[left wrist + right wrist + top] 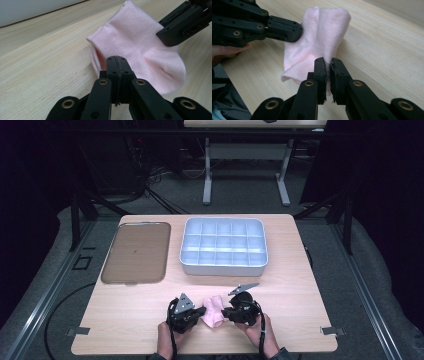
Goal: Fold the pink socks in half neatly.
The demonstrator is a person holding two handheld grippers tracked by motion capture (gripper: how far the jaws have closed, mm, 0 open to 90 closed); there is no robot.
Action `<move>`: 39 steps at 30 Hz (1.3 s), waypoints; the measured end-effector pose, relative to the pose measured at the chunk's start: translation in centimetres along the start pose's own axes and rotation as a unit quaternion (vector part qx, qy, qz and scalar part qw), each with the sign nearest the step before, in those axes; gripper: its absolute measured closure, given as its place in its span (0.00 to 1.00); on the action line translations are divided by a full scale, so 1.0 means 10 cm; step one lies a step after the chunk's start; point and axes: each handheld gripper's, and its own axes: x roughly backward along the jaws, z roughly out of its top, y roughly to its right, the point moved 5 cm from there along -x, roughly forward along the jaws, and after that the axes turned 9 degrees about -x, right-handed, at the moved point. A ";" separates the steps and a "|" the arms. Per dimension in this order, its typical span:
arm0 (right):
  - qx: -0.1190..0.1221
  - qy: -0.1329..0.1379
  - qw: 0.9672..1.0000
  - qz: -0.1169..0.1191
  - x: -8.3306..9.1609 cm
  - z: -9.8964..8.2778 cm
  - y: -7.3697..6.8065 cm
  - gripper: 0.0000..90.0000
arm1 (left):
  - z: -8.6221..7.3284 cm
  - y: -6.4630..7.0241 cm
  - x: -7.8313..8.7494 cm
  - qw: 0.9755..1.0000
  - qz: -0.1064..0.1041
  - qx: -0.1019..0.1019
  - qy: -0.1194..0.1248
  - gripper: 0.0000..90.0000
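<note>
A small pink sock [214, 311] lies bunched on the wooden table near its front edge, held between my two grippers. My left gripper [203, 312] comes in from the left and is shut on the sock's ribbed cuff edge; in the left gripper view its jaws [117, 60] stand pressed together at the sock [135, 42]. My right gripper [223, 312] is shut on the opposite side, with pink fabric pinched between its jaws [328, 63] in the right gripper view. There the sock [322, 32] stands partly lifted and folded between the two grippers.
A pale grey box [223, 269] with several compartments stands at the back middle of the table. A flat brown tray [136, 252] lies at the back left. Both hands rest at the table's front edge [200, 351].
</note>
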 end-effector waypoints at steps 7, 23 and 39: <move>0.025 0.003 1.000 -0.001 0.03 0.07 -0.13 0.94 | 0.00 0.00 0.00 1.000 0.001 0.000 -0.001 1.00; 0.021 0.002 1.000 -0.019 -0.01 0.07 -0.05 0.94 | 0.00 -0.02 0.01 1.000 -0.005 0.008 0.004 1.00; 0.011 -0.006 1.000 -0.019 -0.04 0.06 0.02 0.94 | 0.17 0.17 -0.02 0.999 -0.026 -0.018 -0.005 0.99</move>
